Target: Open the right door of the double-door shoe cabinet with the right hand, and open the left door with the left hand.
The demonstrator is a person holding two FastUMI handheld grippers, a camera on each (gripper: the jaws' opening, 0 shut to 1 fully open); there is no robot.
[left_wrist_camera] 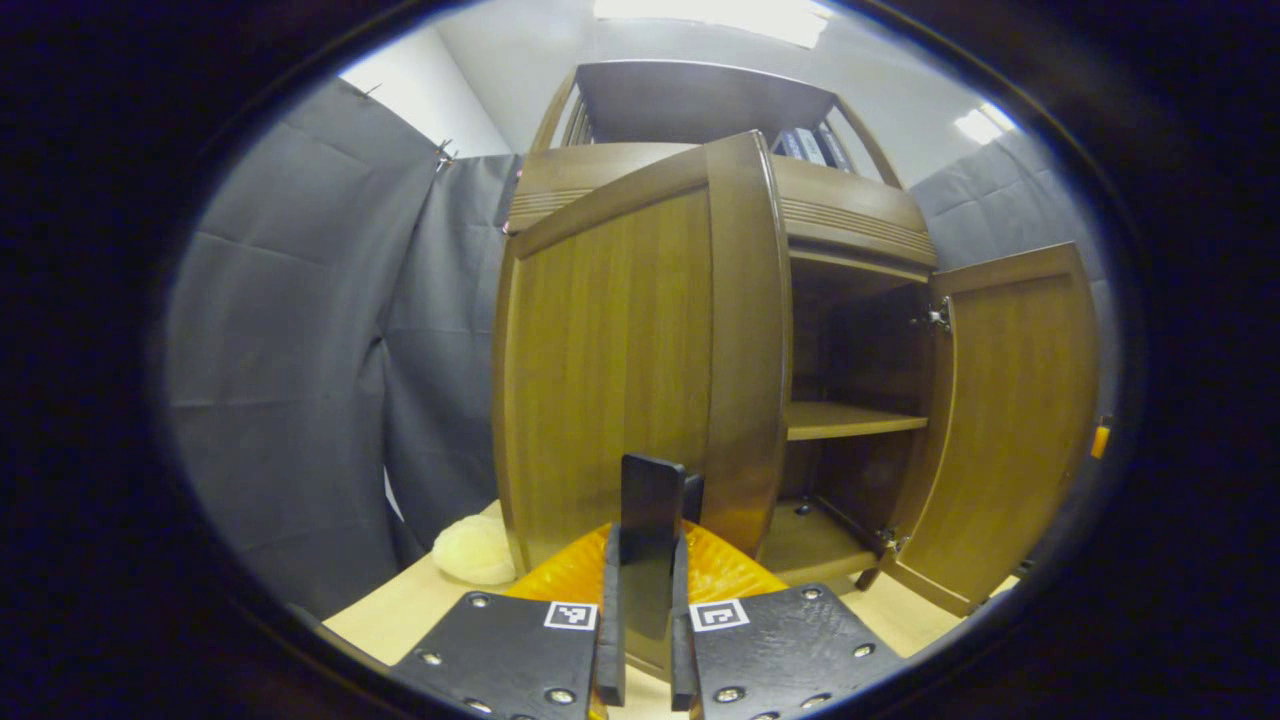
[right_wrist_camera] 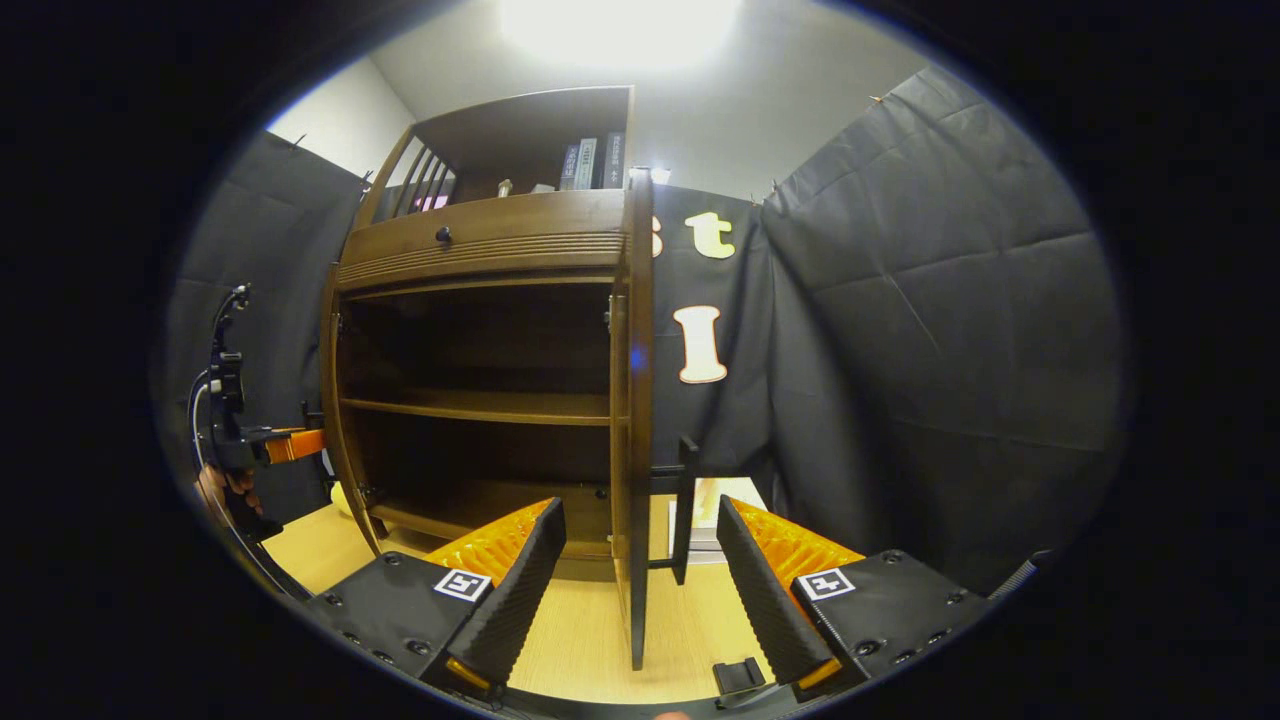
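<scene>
- Left tool [left_wrist_camera: 650, 560] is clenched on the dark handle [left_wrist_camera: 650, 500] of the left door [left_wrist_camera: 640, 360], which stands partly swung out.
- Right tool [right_wrist_camera: 640, 570] is released, its fingers [right_wrist_camera: 515, 590] straddling the right door [right_wrist_camera: 637, 400], seen edge-on and wide open.
- The shoe cabinet [right_wrist_camera: 480, 250] rests on the tabletop [right_wrist_camera: 580, 640], shelves [right_wrist_camera: 480, 405] exposed.

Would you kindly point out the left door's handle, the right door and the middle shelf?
left door handle [left_wrist_camera: 650, 530]: left gripper view, the upright bar between the fingers.
right door [left_wrist_camera: 1010, 420]: left gripper view, its inner panel.
middle shelf [right_wrist_camera: 480, 405]: right gripper view, its front edge.
</scene>
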